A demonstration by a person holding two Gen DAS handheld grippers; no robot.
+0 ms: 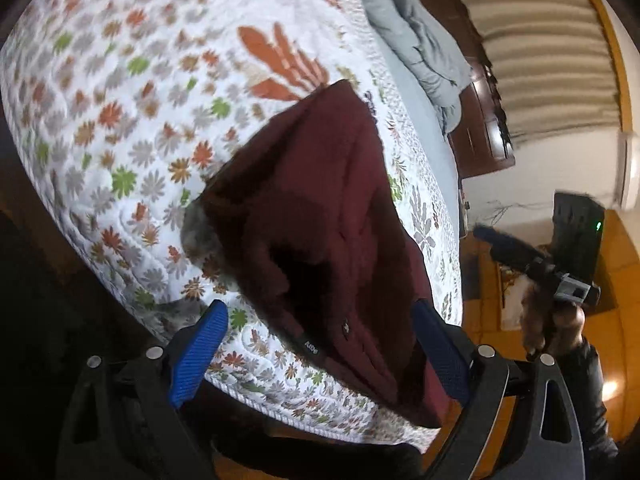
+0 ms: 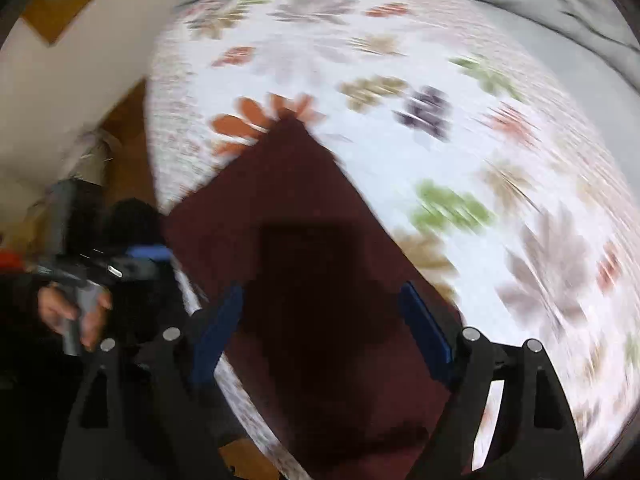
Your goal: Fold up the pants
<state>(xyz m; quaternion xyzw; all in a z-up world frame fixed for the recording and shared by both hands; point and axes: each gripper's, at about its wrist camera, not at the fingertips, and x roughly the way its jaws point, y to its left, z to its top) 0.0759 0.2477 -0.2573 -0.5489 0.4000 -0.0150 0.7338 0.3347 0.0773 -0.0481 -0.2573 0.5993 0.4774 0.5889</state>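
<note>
Dark maroon pants lie folded on the flowered bedspread, near the bed's edge, one end hanging over it. My left gripper is open just above the near end of the pants, its blue pads apart and empty. In the right wrist view the pants fill the centre, blurred by motion. My right gripper is open over them, with nothing between its pads. The right gripper also shows in the left wrist view, off the bed's side.
A grey duvet lies bunched at the far end of the bed. A dark wooden headboard and a curtain stand beyond it. An orange tiled floor runs beside the bed.
</note>
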